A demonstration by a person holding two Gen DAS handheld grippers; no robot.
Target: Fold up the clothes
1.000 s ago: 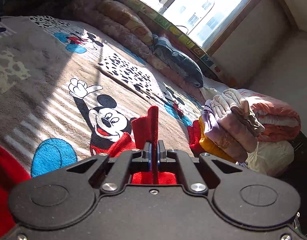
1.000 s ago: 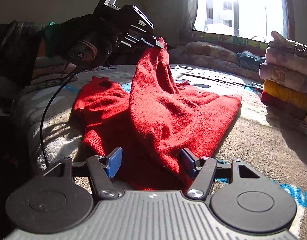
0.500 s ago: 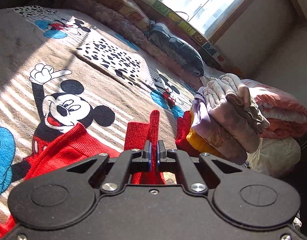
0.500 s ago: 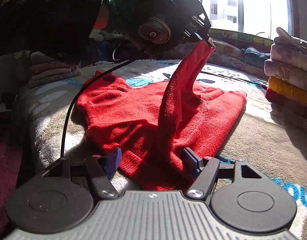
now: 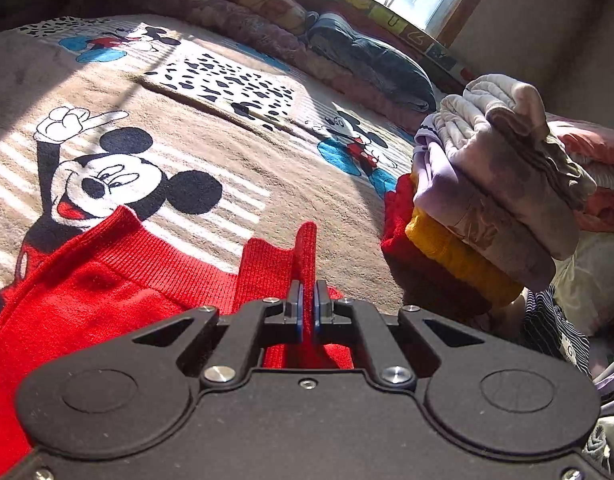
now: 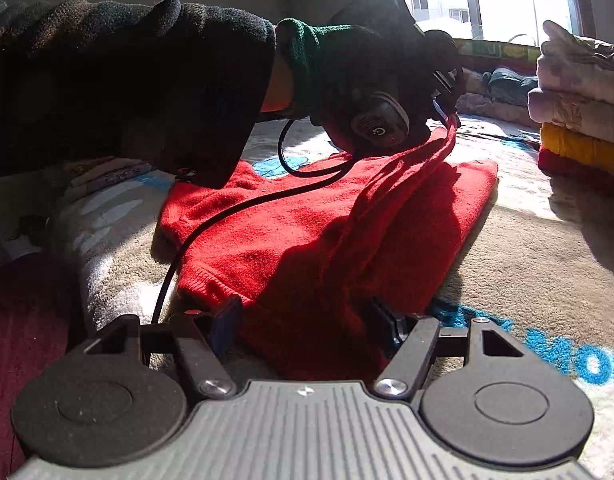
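Across the cartoon blanket [image 5: 227,152], red sweater [image 6: 307,236] spread flat near the folded pile [image 5: 487,200], sleeve cuff [image 5: 305,248] pinched tight in left gripper [image 5: 307,312] and carried over the body for a fold, right gripper [image 6: 307,320] wide apart at the hem, empty, seemingly ready to steady it.

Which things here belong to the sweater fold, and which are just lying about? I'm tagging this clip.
In the job: red sweater; left gripper, shut on its sleeve; right gripper, open at the hem.

Lying about: stack of folded clothes; dark pillow; cartoon blanket.
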